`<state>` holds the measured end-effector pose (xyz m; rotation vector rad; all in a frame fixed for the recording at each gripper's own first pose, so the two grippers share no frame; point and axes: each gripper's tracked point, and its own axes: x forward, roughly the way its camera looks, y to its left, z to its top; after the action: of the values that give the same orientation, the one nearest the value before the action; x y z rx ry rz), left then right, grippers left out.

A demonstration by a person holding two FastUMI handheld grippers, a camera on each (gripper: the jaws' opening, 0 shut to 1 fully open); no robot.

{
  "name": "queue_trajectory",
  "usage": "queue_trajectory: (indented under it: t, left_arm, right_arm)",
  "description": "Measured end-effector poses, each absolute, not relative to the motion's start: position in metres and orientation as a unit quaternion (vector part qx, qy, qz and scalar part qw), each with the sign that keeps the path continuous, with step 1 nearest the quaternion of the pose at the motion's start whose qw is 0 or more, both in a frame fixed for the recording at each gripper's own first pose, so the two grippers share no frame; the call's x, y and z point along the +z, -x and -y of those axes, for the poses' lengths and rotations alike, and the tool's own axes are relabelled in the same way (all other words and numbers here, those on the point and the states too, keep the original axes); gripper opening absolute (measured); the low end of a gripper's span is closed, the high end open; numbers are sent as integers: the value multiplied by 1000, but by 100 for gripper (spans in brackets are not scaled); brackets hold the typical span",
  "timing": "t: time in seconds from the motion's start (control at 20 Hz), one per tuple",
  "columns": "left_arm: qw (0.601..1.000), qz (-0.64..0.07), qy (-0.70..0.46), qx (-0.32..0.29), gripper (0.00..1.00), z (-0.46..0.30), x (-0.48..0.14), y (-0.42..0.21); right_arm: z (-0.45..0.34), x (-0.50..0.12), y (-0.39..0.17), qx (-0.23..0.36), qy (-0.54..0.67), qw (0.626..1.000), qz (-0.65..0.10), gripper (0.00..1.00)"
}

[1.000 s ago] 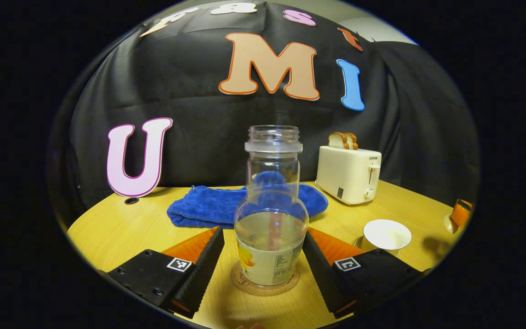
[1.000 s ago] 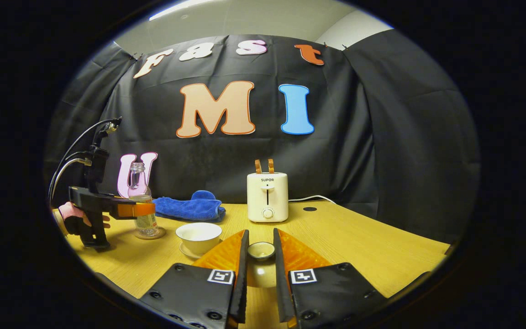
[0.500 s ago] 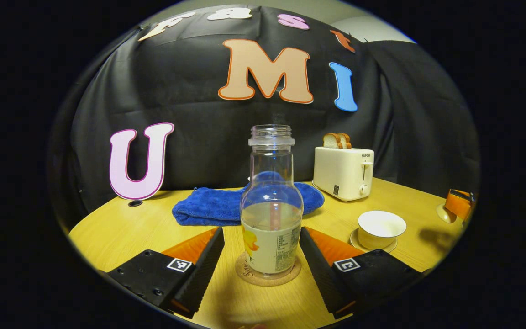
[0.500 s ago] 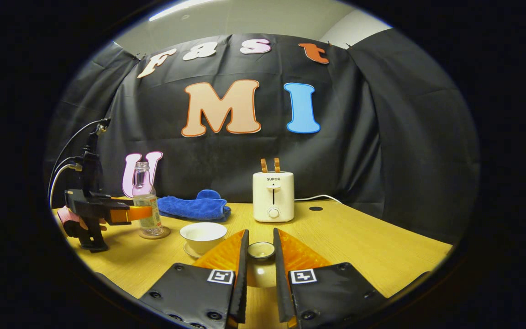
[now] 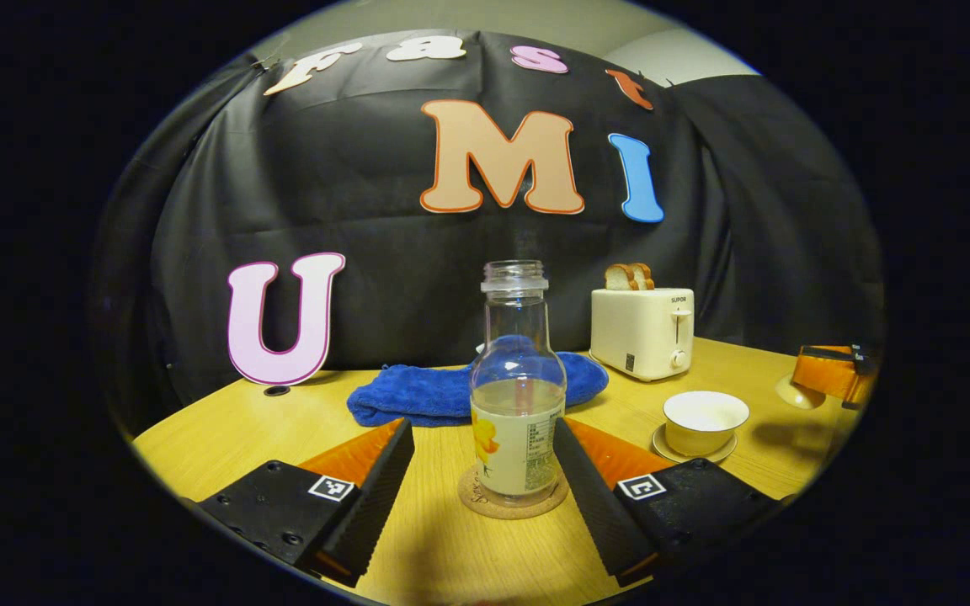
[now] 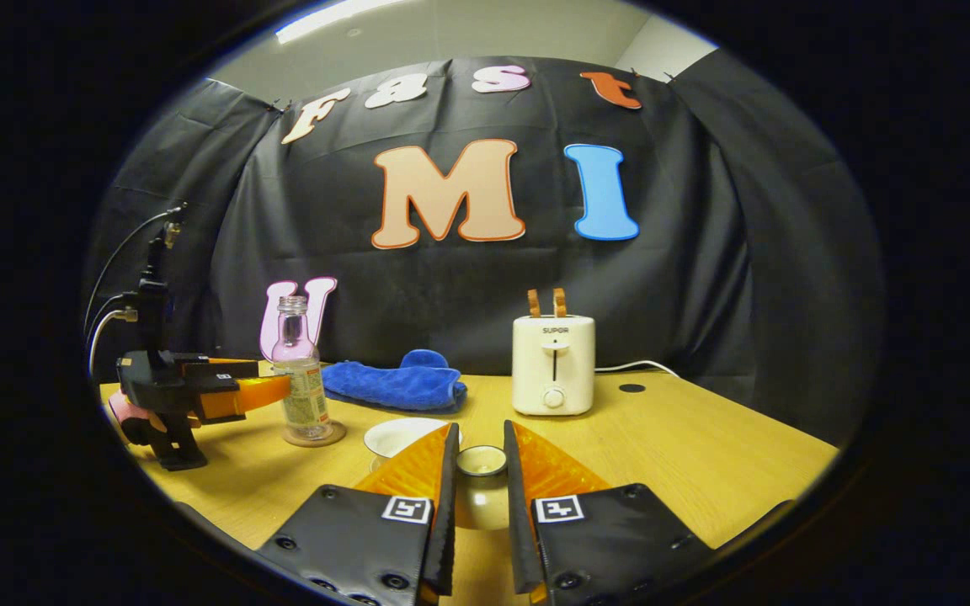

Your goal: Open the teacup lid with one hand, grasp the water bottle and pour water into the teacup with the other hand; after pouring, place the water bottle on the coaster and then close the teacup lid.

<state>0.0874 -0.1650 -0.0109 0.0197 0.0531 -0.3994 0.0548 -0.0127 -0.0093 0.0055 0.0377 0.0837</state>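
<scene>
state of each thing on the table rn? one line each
water bottle: uncapped, upright on coaster, part full
teacup: open, on saucer
lid: clamped in right tool
left tool: open, fingers clear of bottle
toaster: bread in slots
blue towel: crumpled

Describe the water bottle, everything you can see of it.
The water bottle is clear, glass-like, with a round shoulder, a narrow neck and an open, capless threaded mouth. A pale label wraps its lower body, and it is partly filled with water. It stands upright on the round cork coaster. The left gripper is open, its fingers on either side, not touching it.
</scene>
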Motion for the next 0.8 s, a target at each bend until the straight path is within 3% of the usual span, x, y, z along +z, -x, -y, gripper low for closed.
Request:
queue_trajectory:
  t: [0.1,0.6,0.7,0.8]
  left_arm:
    - [979,3,3,-202,97,159,0,-81]
    - [994,0,4,-109,96,99,-2,-63]
    - [995,0,3,-102,96,97,-2,-63]
    - [995,0,3,-99,96,95,-2,-63]
  right_arm:
    - [1,-9,-66,57,-3,998,-18,32]
    - [-46,-12,-117,120,-7,993,-19,29]
    - [-47,-14,-122,118,-6,993,-25,32]
    - [-50,-17,-125,124,-4,992,-35,29]
